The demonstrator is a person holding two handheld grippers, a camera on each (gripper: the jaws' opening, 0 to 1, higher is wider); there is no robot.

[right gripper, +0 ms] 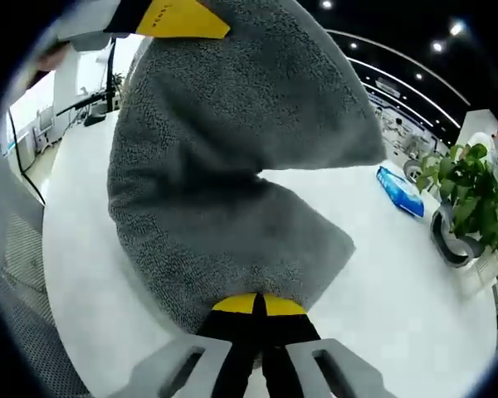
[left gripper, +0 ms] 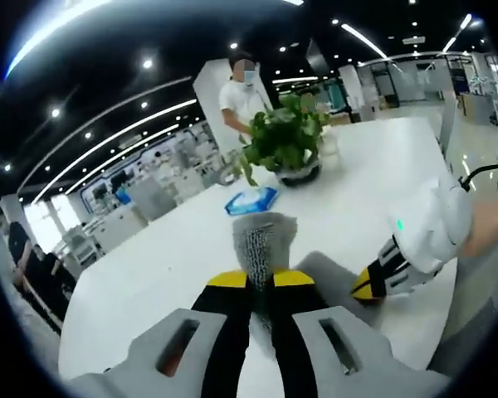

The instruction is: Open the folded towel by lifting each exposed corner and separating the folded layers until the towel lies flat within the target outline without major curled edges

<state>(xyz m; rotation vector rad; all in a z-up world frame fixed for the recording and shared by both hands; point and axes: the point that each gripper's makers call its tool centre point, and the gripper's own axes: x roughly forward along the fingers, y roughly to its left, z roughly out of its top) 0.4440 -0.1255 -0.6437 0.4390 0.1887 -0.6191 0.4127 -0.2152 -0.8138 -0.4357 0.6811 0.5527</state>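
Two pinches carry the towel (right gripper: 232, 157) at this moment, and how well you coordinate them decides whether it opens cleanly. Start on the left: your left gripper (left gripper: 261, 278) has its yellow-tipped jaws pressed together on a bunched grey edge that stands up between them, above the white table (left gripper: 149, 265); in the right gripper view its yellow tip also shows at the top, pinching the far edge. Keep that hold firm, because the bunched cloth looks likely to slip if you tug sharply. Moving right, your right gripper (right gripper: 257, 305) is closed on the near edge of the cloth, and in the left gripper view it (left gripper: 373, 286) sits low beside the table surface. Between the two, the towel hangs as a doubled sheet with one fold drooping over the other, clear of the table in part. I'd judge the layers only half separated, so draw your hands apart evenly until the fold drops out, then lower both edges together. No target outline can be made out here. Stay away from the blue packet (left gripper: 251, 200) and the potted plant (left gripper: 286, 141) further right
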